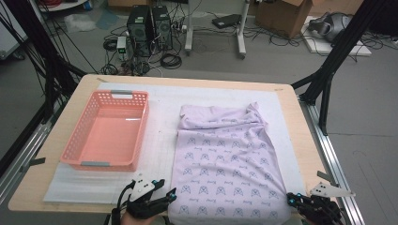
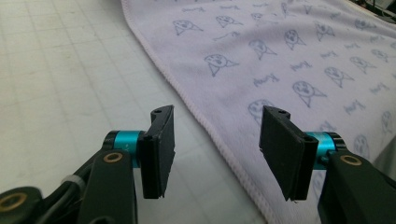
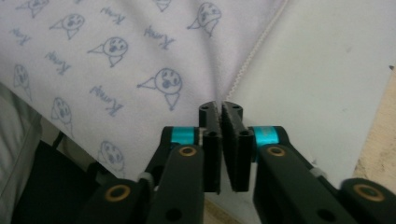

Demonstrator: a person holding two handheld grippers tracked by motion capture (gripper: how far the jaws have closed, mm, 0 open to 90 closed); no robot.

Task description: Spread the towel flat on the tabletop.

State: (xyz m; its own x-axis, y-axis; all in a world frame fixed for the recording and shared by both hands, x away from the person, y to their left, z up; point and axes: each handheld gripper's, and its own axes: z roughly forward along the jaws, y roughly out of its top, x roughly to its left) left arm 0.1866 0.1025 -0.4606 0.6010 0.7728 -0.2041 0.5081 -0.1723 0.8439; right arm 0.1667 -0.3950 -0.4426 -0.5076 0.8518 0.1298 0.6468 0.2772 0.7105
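The left gripper (image 2: 217,154) has its jaws spread, nothing between the pads; the stitched left hem of the lilac cloth printed with small blue cartoon faces (image 2: 289,60) runs just beyond and between them. The right gripper (image 3: 220,140) has its jaws nearly pressed together at the cloth's right hem; whether they pinch the fabric I cannot tell. The cloth lies flat on the white padded mat (image 1: 159,140) over the right half of the wooden table (image 1: 300,140), its near edge hanging past the front edge, its far end rumpled. Toward the left edge sits an empty pink perforated plastic basket (image 1: 101,161), well apart
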